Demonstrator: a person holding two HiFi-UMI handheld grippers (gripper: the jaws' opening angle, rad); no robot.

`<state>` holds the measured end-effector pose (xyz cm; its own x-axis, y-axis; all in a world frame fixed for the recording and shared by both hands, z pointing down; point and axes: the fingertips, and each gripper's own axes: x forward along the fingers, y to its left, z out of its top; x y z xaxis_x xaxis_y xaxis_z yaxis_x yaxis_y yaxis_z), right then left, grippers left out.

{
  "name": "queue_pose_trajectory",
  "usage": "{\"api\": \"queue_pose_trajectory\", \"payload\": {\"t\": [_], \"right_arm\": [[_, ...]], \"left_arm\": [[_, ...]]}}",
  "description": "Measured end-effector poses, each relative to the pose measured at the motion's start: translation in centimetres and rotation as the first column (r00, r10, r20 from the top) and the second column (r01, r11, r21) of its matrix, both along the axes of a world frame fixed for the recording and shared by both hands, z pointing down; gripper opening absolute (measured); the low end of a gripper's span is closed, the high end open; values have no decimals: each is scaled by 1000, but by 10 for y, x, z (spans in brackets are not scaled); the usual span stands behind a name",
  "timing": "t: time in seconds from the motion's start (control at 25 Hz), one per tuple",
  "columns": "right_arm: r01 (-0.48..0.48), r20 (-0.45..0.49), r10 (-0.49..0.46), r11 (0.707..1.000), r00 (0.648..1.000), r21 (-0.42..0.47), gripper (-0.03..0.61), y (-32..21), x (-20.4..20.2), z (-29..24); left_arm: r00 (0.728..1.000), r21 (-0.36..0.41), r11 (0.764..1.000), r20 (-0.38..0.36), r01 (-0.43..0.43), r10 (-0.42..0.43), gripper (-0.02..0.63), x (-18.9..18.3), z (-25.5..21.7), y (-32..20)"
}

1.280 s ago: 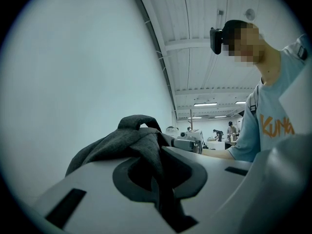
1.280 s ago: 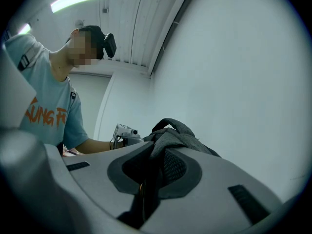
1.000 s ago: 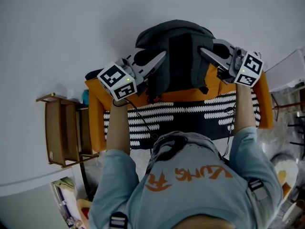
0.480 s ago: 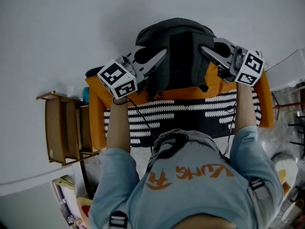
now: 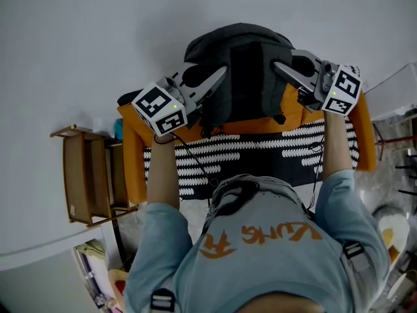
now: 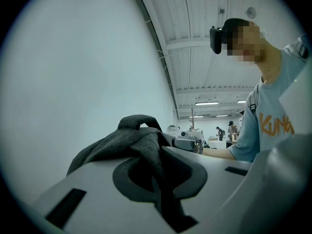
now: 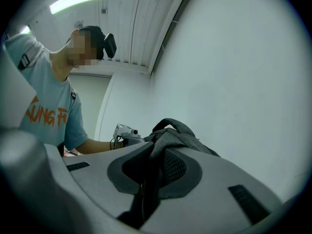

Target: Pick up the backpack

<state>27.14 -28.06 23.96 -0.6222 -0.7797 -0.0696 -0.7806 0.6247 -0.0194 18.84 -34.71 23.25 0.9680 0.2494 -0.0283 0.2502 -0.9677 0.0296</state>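
Note:
A dark grey backpack [image 5: 241,70] stands against the white wall above the orange table edge [image 5: 241,128]. My left gripper [image 5: 218,77] is shut on the fabric of its left side. In the left gripper view the grey cloth [image 6: 141,145] is pinched between the jaws, with the top handle [image 6: 139,121] above. My right gripper [image 5: 281,69] is shut on the right side of the backpack. The right gripper view shows the fabric and a mesh strap [image 7: 168,165] clamped between the jaws. Both grippers point level, toward each other.
A black-and-white patterned cloth [image 5: 260,158] covers the orange table in front of the person. A wooden shelf unit [image 5: 88,175] stands at the left. White furniture [image 5: 397,93] is at the right edge. The white wall [image 5: 98,31] is close behind the backpack.

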Motion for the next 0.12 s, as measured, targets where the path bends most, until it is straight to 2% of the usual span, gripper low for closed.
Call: {"api": "queue_pose_trajectory", "payload": {"t": [0.12], "right_arm": [[2,-1,-2,1000,1000,-1,31,-1,1,0]], "left_arm": [[1000,6,1000,1,0,0,44,0,1,-2]]}}
